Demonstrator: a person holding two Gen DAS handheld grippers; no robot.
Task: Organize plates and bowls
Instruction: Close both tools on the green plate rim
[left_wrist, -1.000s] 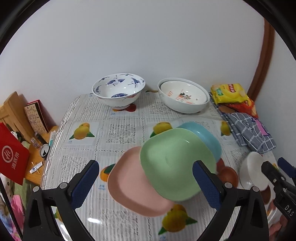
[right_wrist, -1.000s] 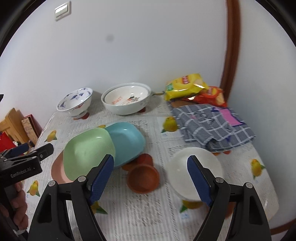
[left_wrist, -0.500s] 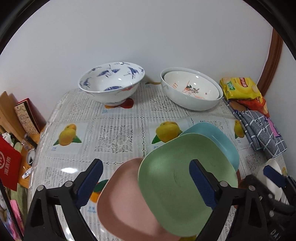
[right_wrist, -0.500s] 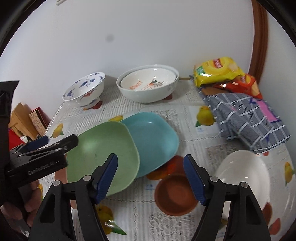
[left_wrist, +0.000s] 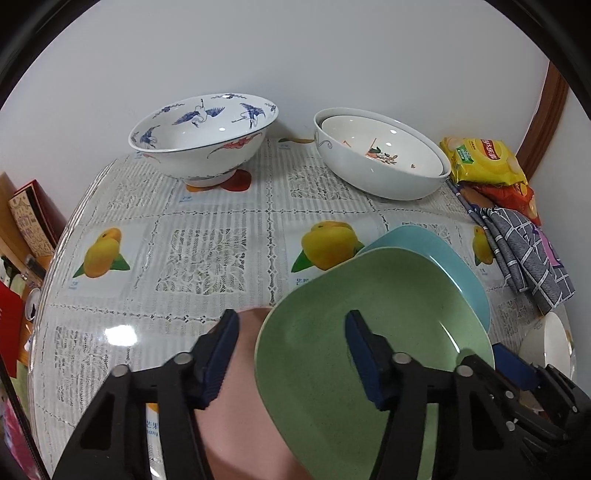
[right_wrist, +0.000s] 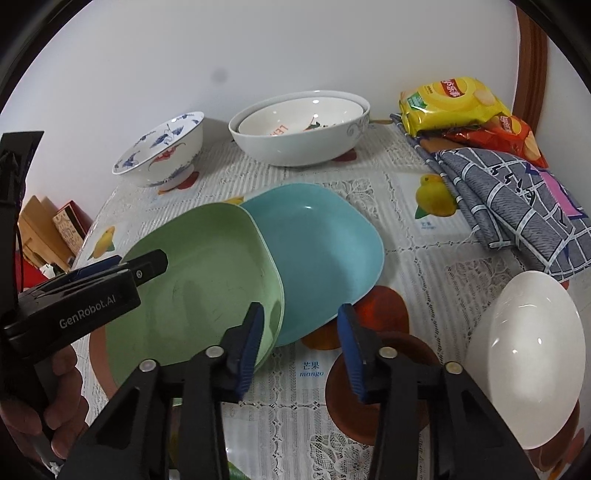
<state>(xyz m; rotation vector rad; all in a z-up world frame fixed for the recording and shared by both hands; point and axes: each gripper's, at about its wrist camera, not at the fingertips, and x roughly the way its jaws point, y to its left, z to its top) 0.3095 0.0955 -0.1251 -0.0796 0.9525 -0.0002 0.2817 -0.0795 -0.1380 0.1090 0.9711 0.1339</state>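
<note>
Three square plates overlap on the table: a pink plate (left_wrist: 236, 424) lowest, a green plate (left_wrist: 369, 332) on it, and a teal plate (right_wrist: 317, 251) under the green one's far side. My left gripper (left_wrist: 291, 350) hangs low over the green plate's left rim. Its jaws are closing, with that rim in the gap and no pad pressing on it. My right gripper (right_wrist: 301, 343) hovers at the teal plate's near edge. Its jaws are also closing and grip nothing. A small brown bowl (right_wrist: 373, 391) and a white bowl (right_wrist: 524, 354) sit to its right.
A blue-and-white bowl (left_wrist: 203, 136) and nested white bowls (left_wrist: 380, 158) stand by the wall at the back. Snack bags (right_wrist: 450, 99) and a checked cloth (right_wrist: 509, 192) lie at the back right. A hand (right_wrist: 55, 413) holds the left gripper. Boxes (left_wrist: 29, 214) stand off the table's left edge.
Both grippers have come down and forward toward the plates, which now look larger. The jaws of both have narrowed markedly. No dish has moved.
</note>
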